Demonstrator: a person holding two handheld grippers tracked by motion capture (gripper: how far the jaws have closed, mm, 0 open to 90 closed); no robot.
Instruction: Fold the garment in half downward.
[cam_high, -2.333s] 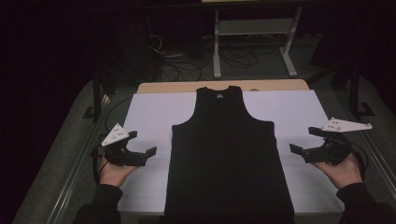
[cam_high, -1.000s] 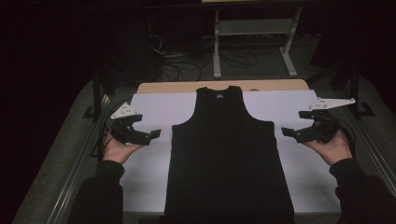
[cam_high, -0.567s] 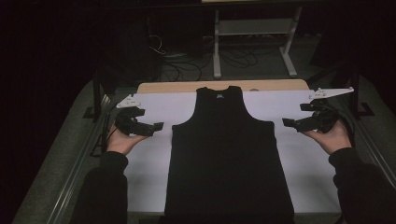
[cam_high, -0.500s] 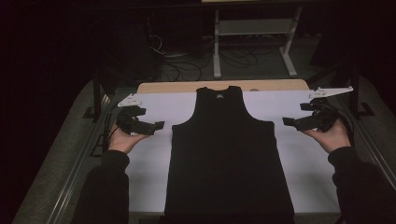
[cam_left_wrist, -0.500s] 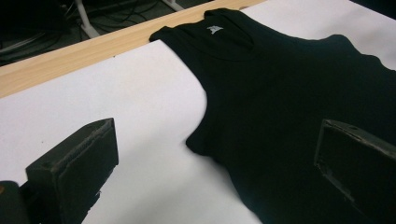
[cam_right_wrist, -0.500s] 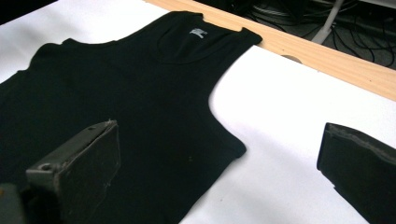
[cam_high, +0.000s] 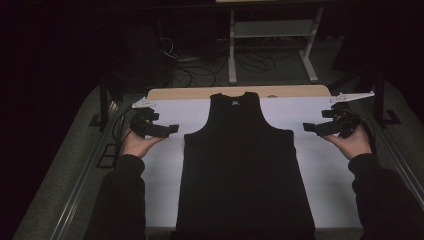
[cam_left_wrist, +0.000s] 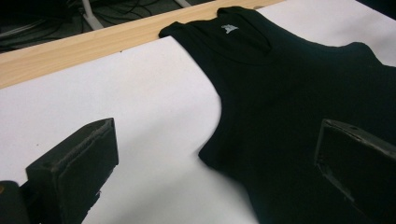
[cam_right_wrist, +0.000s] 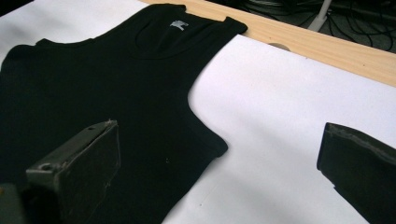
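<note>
High view: left gripper (cam_high: 172, 129) and right gripper (cam_high: 307, 127), jaws spread, empty, flank black tank top (cam_high: 245, 165) lying between them.

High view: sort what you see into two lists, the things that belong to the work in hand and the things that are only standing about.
In the job:
black tank top, lying flat
left hand-held gripper, jaws open
right hand-held gripper, jaws open
white sheet under the top

Standing about:
metal stand behind the table
cables on the floor
</note>
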